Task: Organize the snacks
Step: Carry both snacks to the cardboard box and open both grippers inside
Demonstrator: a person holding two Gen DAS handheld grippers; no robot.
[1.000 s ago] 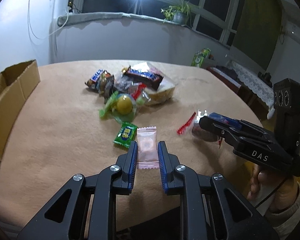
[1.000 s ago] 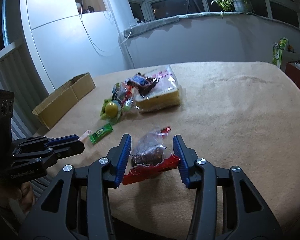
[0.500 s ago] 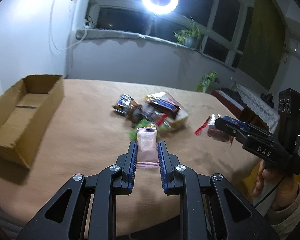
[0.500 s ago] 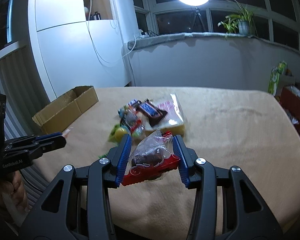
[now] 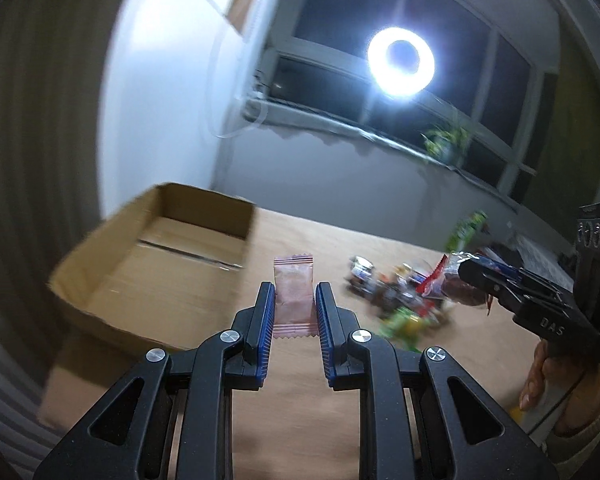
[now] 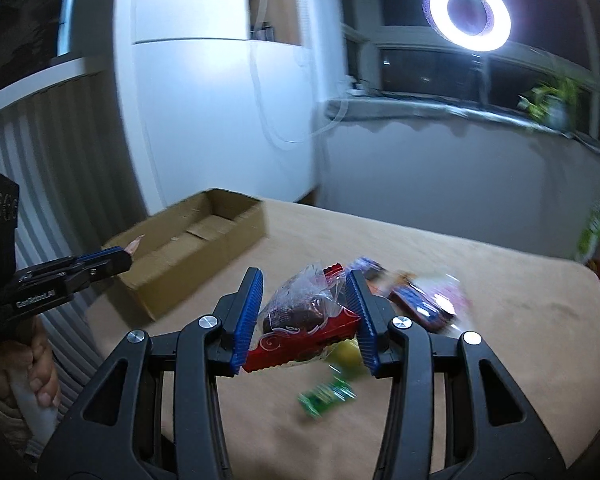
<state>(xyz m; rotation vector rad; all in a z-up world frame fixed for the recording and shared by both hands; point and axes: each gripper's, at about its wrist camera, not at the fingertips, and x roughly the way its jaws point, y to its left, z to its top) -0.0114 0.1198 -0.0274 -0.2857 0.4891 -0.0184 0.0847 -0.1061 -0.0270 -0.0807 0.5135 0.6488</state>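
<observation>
Box (image 5: 168, 256) lies ahead-left of both; left gripper (image 5: 294, 304), fingers clamped on pink sachet (image 5: 293, 280), is nearer than right gripper (image 6: 306, 308), fingers pinching red-and-clear pack (image 6: 300, 316).

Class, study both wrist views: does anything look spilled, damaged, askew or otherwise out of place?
Nothing looks damaged or spilled. The loose snack pile sits jumbled on the table, unsorted, while the cardboard box looks empty. The pink packet and red-and-clear packet are held squarely.
</observation>
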